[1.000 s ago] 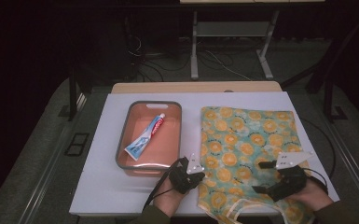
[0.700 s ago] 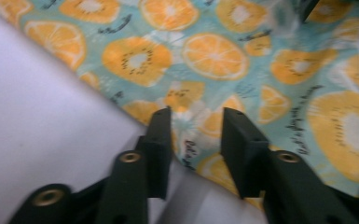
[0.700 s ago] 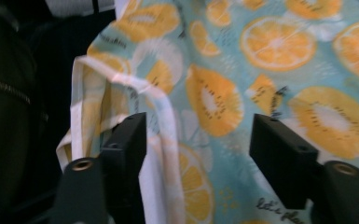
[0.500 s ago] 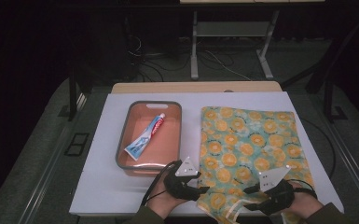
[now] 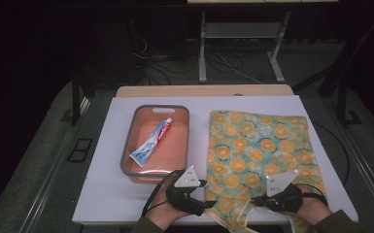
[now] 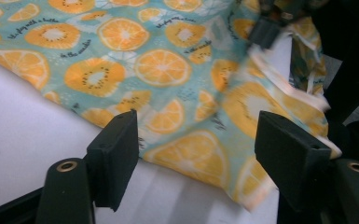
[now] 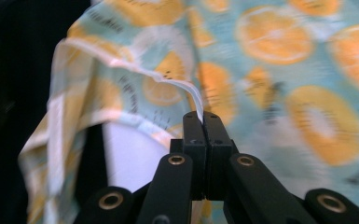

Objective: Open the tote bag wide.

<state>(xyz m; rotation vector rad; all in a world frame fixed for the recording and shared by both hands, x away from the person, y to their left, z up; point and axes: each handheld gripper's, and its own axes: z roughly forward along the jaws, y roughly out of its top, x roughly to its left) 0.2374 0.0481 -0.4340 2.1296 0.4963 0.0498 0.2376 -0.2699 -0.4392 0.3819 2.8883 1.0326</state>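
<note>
White surface (image 5: 102,194), dark room behind. Near edge: right hand-held gripper (image 7: 204,122) has just closed, jaws pinched tight on the hem of the orange-slice print cloth (image 5: 257,155). Left hand-held gripper (image 6: 196,144) has just been opening, jaws wide, cloth edge between them but unpressed. Step looks like gripping near corners; left needs to close next. Cloth thin, soft, rectangular. Farther: smooth orange tray (image 5: 128,145) holding toothpaste tube (image 5: 150,142).

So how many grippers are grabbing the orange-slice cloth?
1. The right gripper is pinched shut on the cloth's edge near the table's front. The left gripper is open, with the cloth between its jaws.
</note>
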